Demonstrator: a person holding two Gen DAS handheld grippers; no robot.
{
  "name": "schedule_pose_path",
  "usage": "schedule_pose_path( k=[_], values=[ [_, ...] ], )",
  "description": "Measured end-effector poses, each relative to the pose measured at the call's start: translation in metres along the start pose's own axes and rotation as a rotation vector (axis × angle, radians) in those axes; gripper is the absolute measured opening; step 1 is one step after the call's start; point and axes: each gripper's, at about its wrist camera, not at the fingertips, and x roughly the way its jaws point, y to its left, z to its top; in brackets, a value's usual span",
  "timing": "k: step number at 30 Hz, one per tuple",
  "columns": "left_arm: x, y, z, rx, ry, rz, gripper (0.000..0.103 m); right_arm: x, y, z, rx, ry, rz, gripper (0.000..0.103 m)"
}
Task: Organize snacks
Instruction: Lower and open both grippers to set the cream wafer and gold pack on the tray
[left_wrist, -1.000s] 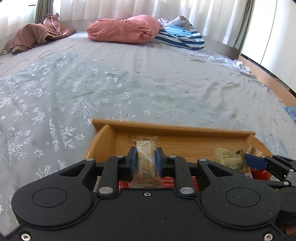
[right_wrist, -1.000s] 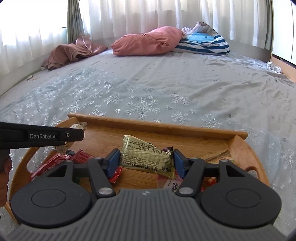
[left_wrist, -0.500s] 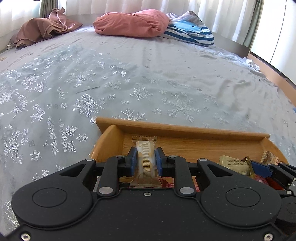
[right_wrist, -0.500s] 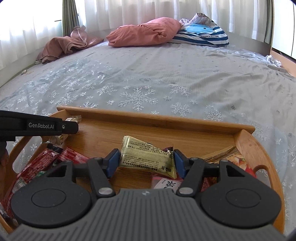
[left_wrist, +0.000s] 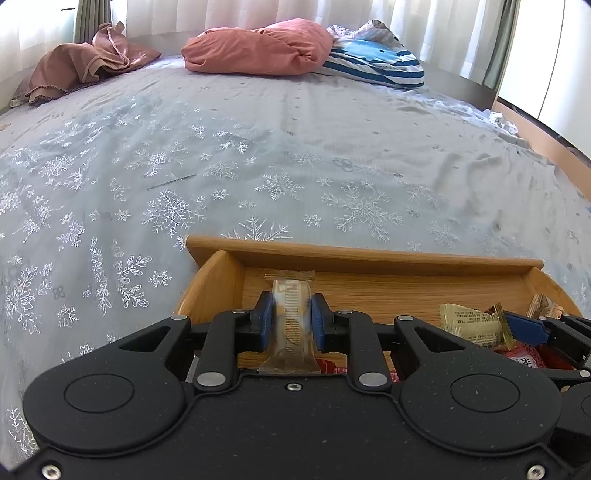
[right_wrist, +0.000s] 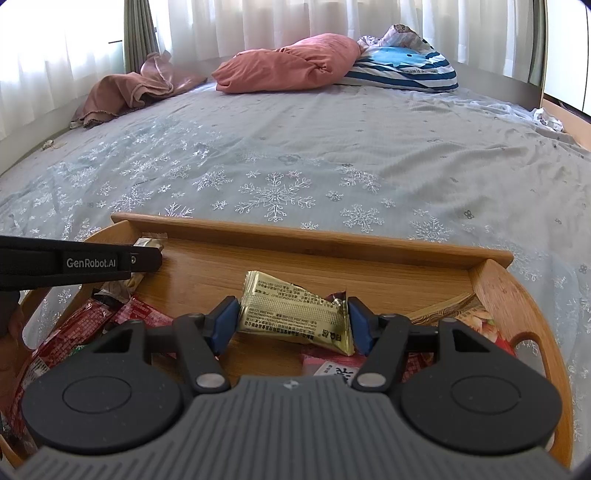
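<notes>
Your wooden tray (right_wrist: 317, 236) sits on the bed. Your left gripper (left_wrist: 291, 325) is closed tight on a clear-wrapped wafer bar (left_wrist: 291, 314), pointing long-ways at the tray's far left corner. Your right gripper (right_wrist: 291, 325), half open, squeezes a gold snack packet (right_wrist: 291, 310) lying sideways over the tray's middle.

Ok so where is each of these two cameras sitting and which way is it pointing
Left wrist: sits on the left gripper, looks along its fingers, closed on a clear-wrapped wafer, over the wooden tray and bed.
Right wrist: sits on the right gripper, which clamps a gold packet; the left gripper's side crosses at left.
Shared: tray, gold packet, pink pillow.
</notes>
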Motion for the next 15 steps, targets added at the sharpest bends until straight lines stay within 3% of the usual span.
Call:
schedule_pose_path(
  k=[10,15],
  values=[
    [0.0011,-0.0023,0.0014,0.01,0.004,0.007,0.021,0.0037,0.0065,0.0018,-0.018,0.019,-0.014,0.068],
    [0.001,-0.0019,0.0013,0.015,0.006,0.006,0.023,0.0036,0.0072,0.0018,-0.012,0.02,-0.014,0.077]
  ],
)
